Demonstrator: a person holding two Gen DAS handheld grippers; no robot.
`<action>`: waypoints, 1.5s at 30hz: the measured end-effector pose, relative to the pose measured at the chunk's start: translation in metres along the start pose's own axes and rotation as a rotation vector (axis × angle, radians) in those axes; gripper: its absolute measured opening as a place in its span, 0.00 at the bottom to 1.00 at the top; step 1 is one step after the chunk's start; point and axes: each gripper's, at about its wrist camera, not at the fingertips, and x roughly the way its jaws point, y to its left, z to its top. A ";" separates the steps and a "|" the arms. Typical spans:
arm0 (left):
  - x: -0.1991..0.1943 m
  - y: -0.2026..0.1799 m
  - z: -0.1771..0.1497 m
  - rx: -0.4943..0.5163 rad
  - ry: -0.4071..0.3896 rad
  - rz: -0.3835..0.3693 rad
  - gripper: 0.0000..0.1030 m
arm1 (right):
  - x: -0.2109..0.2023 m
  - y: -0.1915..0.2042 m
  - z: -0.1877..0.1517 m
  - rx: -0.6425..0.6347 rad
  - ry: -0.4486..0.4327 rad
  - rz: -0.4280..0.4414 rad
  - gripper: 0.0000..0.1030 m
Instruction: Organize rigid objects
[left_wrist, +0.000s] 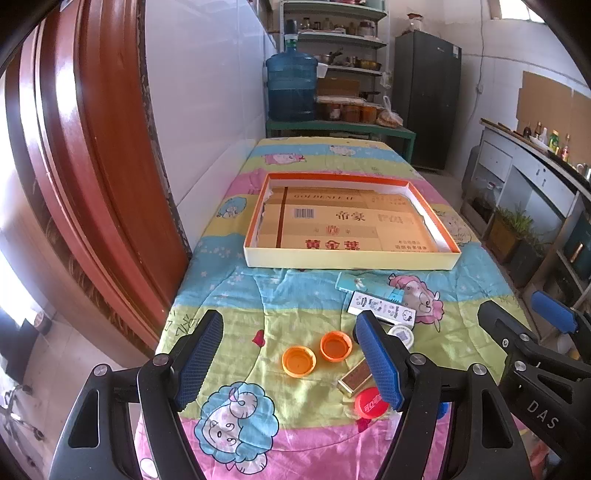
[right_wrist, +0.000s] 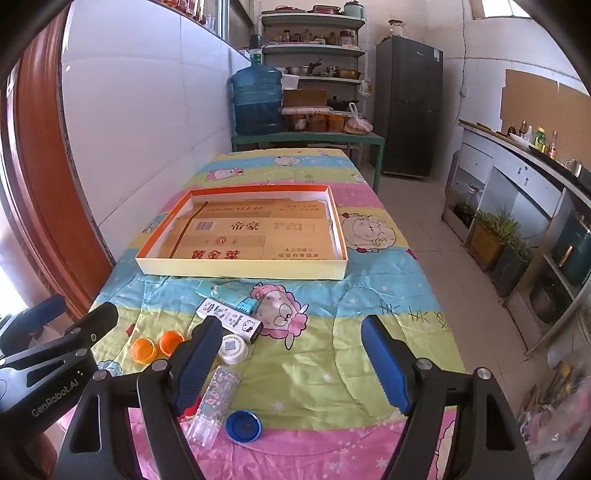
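Both tools gape wide and hold nothing, left tool (left_wrist: 288, 363) above two orange caps (left_wrist: 299, 360) on the worktop (left_wrist: 221, 302) short of the empty tray (left_wrist: 351, 258); advisable: centre over one cap, descend squarely before closing.

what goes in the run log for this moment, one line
left gripper: open, empty | right gripper: open, empty | tray: empty | orange caps, boxes: on cloth
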 end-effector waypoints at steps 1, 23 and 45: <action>0.000 0.000 0.000 0.001 -0.002 0.000 0.74 | 0.000 0.000 0.000 -0.001 0.000 -0.001 0.75; -0.002 -0.001 0.000 0.005 -0.002 0.006 0.74 | 0.000 0.001 -0.001 0.002 0.003 0.004 0.75; -0.001 -0.002 -0.003 0.008 0.002 0.013 0.74 | 0.003 0.004 -0.004 0.003 0.010 0.008 0.75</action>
